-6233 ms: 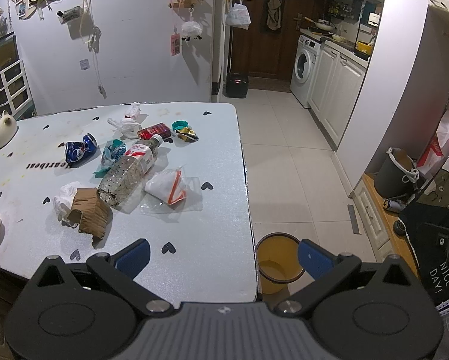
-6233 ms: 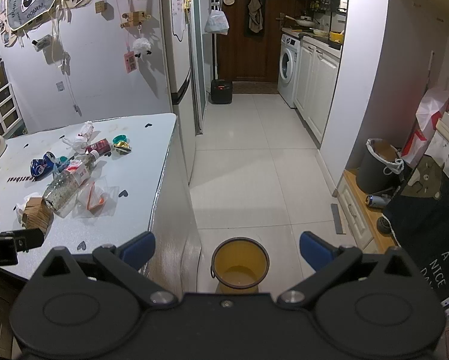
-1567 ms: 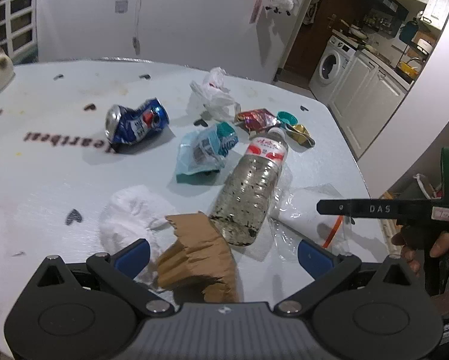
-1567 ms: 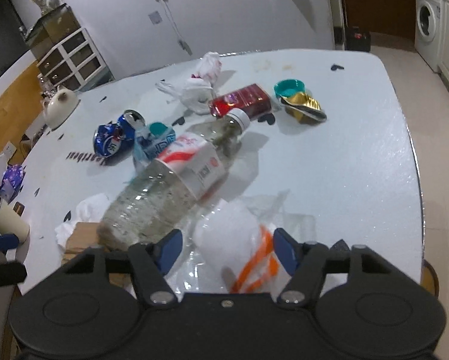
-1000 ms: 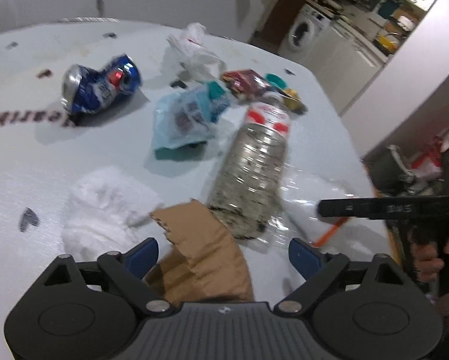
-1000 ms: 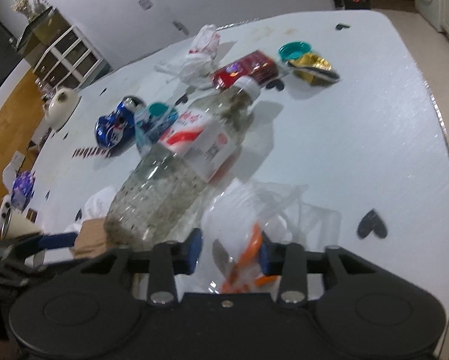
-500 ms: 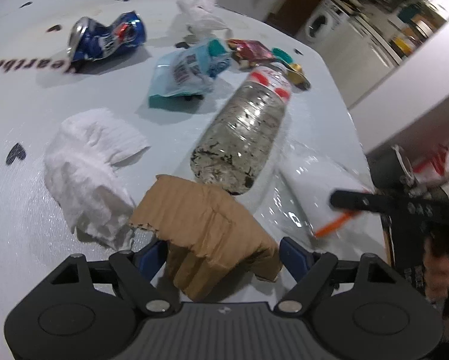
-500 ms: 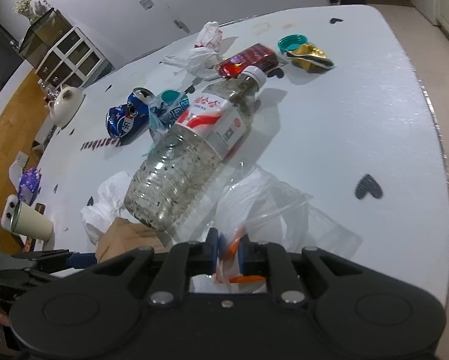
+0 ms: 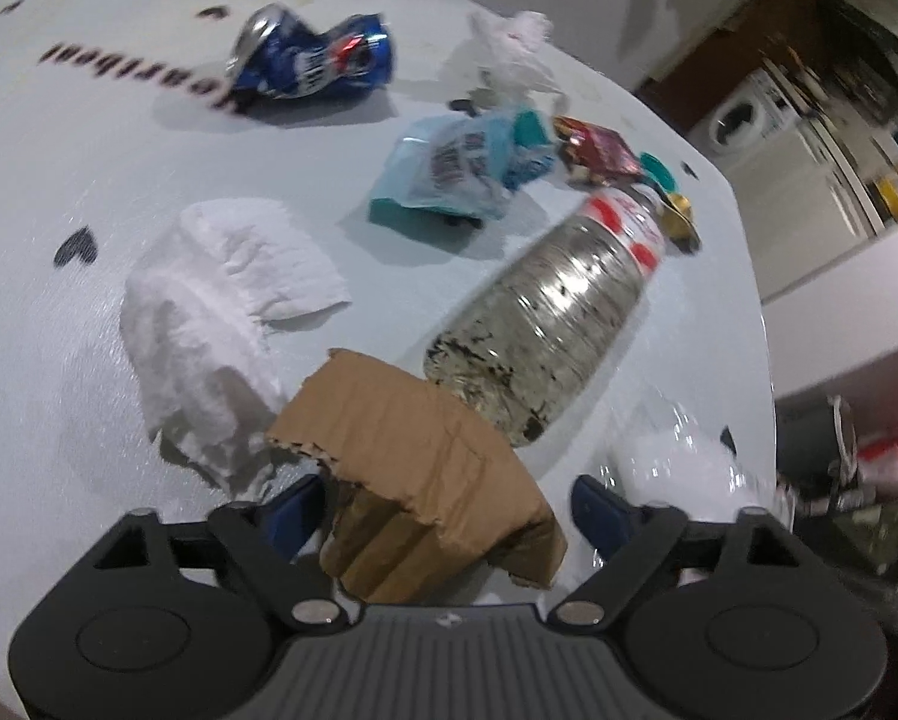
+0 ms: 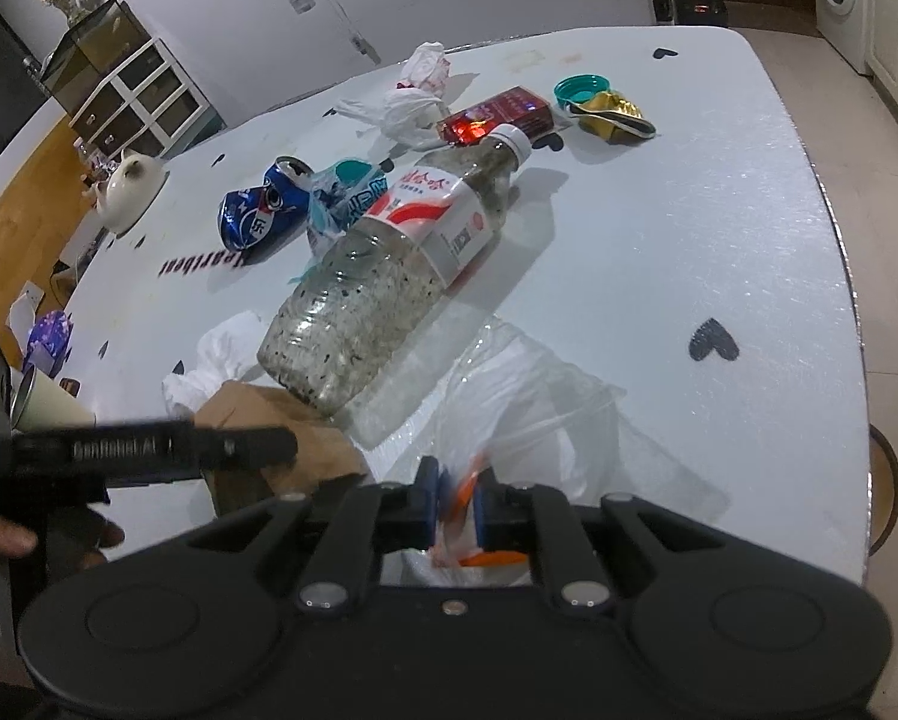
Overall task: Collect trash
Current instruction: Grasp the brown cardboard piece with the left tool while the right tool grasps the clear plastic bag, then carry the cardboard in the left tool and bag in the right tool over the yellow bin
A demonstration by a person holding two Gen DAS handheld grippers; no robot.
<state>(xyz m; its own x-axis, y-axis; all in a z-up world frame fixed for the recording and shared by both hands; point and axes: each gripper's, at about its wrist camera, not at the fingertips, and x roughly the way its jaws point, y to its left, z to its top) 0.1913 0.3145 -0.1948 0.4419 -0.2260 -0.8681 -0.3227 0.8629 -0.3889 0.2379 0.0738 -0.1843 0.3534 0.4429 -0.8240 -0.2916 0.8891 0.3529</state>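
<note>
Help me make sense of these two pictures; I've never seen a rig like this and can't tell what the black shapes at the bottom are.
There is no robot here. A person holds a handheld two-finger claw in each hand, each with a fisheye camera looking along its fingers, so the black shapes are the claws themselves.

One picture comes from the left claw, which is open, its blue pads either side of a torn piece of cardboard. The other comes from the right claw, shut on a clear plastic bag with orange markings.

On the white table lie trash: a plastic bottle, a crushed blue can, a crumpled tissue, a light-blue wrapper and a red packet.
</note>
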